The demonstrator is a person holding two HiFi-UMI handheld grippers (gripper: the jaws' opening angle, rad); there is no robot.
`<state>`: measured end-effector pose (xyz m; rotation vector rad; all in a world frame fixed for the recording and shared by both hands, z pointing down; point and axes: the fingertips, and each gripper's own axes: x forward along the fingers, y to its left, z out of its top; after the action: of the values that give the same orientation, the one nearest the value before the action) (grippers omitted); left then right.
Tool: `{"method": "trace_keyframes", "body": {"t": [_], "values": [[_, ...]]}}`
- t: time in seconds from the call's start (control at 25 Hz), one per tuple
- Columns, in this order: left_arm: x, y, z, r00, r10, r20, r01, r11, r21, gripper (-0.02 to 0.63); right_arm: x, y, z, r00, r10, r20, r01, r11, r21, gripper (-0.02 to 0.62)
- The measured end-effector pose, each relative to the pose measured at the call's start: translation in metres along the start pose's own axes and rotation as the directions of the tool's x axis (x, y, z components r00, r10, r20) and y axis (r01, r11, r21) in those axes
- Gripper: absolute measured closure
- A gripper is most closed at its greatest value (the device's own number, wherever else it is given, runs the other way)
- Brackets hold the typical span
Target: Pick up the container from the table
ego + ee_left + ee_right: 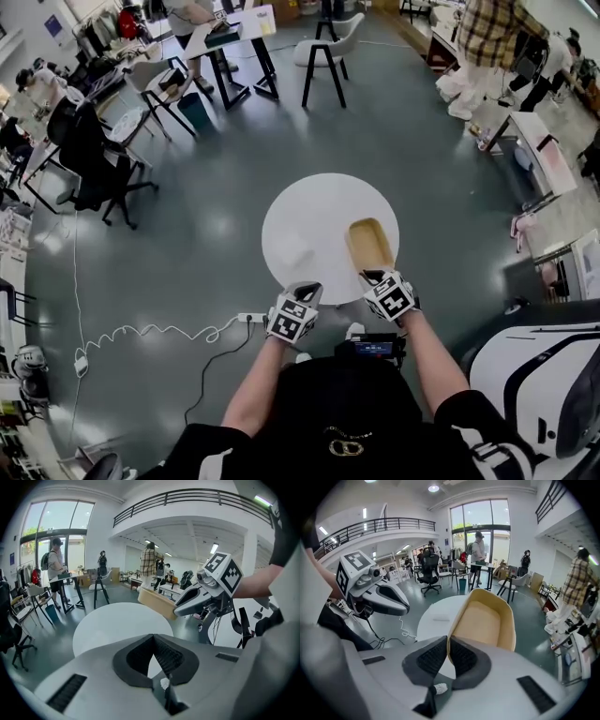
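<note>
While the right tongs [447,641] are pinched on the near wall of the tan container [485,620], one pad inside and one outside, the left tongs [153,638] are pressed together with nothing between them, hanging over the near edge of the round white table [309,220]. The container lies at about 4 o'clock on that table, its long side running toward 12. Whether its base has left the top cannot be told. I judge the grip made and the lift in hand. The next move calls for a steady rise with the pinch kept firm, since a hold on one thin wall may let the far end sag or twist. The left tongs, at 9 o'clock of the right pair, are the nearest thing and need only keep aside. Farther out, a white cable [150,333] trails over the floor at 8 o'clock, a stool [323,56] stands at 12, a black chair [94,159] at 10, and a person in a checked shirt [492,33] at 1. All are well apart, and none blocks the way up.
</note>
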<state>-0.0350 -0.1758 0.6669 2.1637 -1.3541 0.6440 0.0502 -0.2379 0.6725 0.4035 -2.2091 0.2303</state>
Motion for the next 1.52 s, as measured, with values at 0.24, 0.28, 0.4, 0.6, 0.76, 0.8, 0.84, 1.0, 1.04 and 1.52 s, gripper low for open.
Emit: {"method": "trace_keyframes", "body": {"t": [0.24,0.28,0.4,0.6,0.76,0.8,0.84,1.0,1.04,1.52], "values": [[-0.037,0.001,-0.037,1.0,-0.016,0.002,0.017,1.0,-0.007,0.597,-0.003,0.049,-0.002,1.0,-0.026,-0.009,0.026,1.0,0.018,0.517],[-0.043,0.001,-0.041,1.0,-0.019,0.005,0.019,1.0,-0.004,0.597,-0.004,0.057,-0.003,1.0,-0.029,-0.011,0.029,0.999,0.02,0.517],[-0.061,-0.001,-0.053,1.0,-0.027,0.015,0.027,1.0,0.004,0.597,-0.007,0.082,-0.006,0.999,-0.037,-0.012,0.037,0.999,0.026,0.517],[-0.086,-0.007,-0.076,0.999,-0.04,0.019,0.04,0.999,0.021,0.597,-0.01,0.119,-0.012,0.999,-0.049,-0.011,0.05,0.998,0.034,0.517],[-0.101,-0.015,-0.099,0.998,-0.055,0.008,0.054,0.998,0.029,0.597,-0.012,0.148,-0.024,0.998,-0.053,-0.018,0.053,0.998,0.044,0.517],[-0.104,-0.017,-0.102,0.998,-0.059,0.007,0.059,0.998,0.032,0.597,-0.013,0.153,-0.027,0.998,-0.054,-0.02,0.055,0.997,0.047,0.517],[-0.106,-0.019,-0.105,0.998,-0.064,0.008,0.063,0.997,0.035,0.597,-0.014,0.159,-0.03,0.998,-0.056,-0.023,0.057,0.997,0.05,0.517],[-0.114,-0.029,-0.117,0.996,-0.085,0.006,0.085,0.995,0.052,0.597,-0.017,0.178,-0.041,0.997,-0.07,-0.029,0.072,0.996,0.061,0.517],[-0.116,-0.031,-0.12,0.996,-0.088,0.007,0.087,0.995,0.056,0.597,-0.018,0.182,-0.044,0.997,-0.074,-0.032,0.076,0.995,0.063,0.517],[-0.121,-0.042,-0.12,0.994,-0.108,0.031,0.105,0.99,0.092,0.597,-0.028,0.202,-0.06,0.994,-0.104,-0.043,0.107,0.992,0.064,0.518]]}}
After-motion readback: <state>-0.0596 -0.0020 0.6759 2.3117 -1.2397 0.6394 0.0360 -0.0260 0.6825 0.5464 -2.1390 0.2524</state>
